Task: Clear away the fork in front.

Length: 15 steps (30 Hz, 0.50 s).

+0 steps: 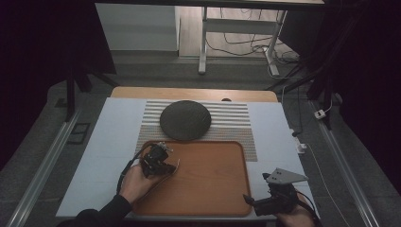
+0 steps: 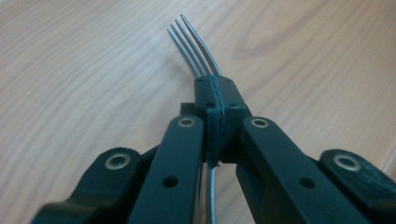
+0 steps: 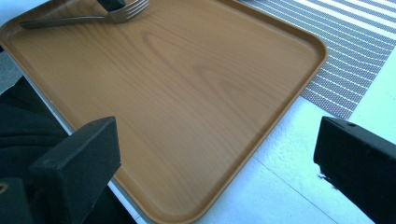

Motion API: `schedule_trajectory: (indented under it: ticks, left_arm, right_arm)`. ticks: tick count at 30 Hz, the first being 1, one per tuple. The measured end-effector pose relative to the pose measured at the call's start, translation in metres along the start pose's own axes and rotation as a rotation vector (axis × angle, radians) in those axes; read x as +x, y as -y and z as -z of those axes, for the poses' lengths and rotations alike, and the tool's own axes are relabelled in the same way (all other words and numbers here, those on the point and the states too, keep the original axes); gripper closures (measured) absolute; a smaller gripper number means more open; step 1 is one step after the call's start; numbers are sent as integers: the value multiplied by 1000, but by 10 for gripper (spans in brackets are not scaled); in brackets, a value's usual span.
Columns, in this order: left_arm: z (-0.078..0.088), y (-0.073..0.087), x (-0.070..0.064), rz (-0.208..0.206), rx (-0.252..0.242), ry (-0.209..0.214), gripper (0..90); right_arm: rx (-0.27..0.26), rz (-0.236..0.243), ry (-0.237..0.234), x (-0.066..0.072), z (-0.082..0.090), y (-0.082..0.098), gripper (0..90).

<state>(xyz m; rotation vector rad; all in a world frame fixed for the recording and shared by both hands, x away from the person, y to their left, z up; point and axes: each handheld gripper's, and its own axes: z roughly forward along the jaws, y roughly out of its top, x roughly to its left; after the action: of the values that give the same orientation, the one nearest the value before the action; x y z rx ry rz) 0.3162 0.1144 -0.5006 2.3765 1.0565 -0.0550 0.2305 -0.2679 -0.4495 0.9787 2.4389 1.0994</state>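
My left gripper (image 2: 219, 93) is shut on a metal fork (image 2: 194, 44), whose tines stick out past the closed jaws just above the wooden tray (image 2: 70, 70). In the high view this gripper (image 1: 160, 155) hangs over the tray's far left part (image 1: 208, 182), held by a hand in a dark sleeve. The right gripper view has the fork (image 3: 93, 17) lying low along the tray's far edge (image 3: 187, 93). My right gripper (image 3: 217, 140) stands open with nothing between its jaws, off the tray's near right corner (image 1: 249, 198).
A dark round plate (image 1: 185, 119) rests on a striped mat (image 1: 236, 124) just beyond the tray. Everything sits on a white table cover (image 1: 108, 142). Table legs and cables stand on the floor farther back (image 1: 236, 47).
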Motion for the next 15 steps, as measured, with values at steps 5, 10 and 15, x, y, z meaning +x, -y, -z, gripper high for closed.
schedule_trajectory:
  ticks: [5, 10, 15]
  left_arm:
    - [-7, -4, -18, -51, 19, 29, 884]
    - [-12, -5, -25, -75, 32, 42, 884]
    - [-20, -5, -28, -91, 56, 64, 884]
  right_arm:
    - [3, -2, -2, 0, 0, 0, 3]
    - [5, 1, -3, 0, 0, 0, 3]
    - [6, 1, -5, 0, -1, 0, 3]
